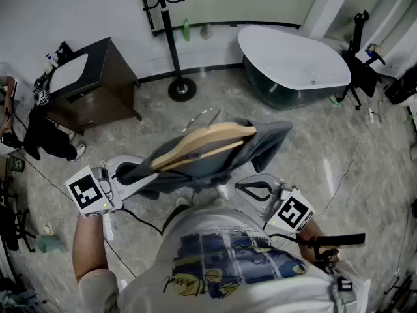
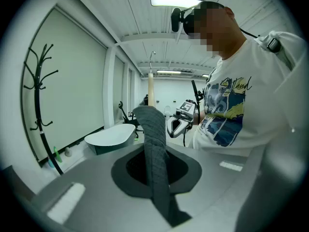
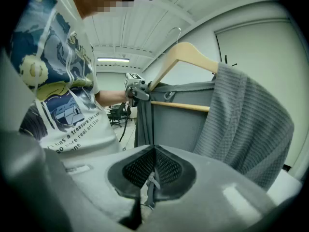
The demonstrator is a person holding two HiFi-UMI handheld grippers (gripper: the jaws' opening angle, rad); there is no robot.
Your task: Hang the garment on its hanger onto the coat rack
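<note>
- Left tool (image 2: 157, 178) is clamping shut on a fold of the gray garment (image 1: 264, 142).
- Right tool (image 1: 244, 189) is pinching a thin gray strip, jaws together; I'm reading it as the garment's edge.
- Garment is draping over the wooden hanger (image 1: 202, 142), held up between both tools over the floor, well apart from the coat rack (image 1: 171, 38).
- I'm judging the cloth light, soft and floppy, the hanger stiff.
- I'm favouring a grip on the wood near the metal hook (image 1: 203, 115); cloth-only grips risk sliding.
</note>
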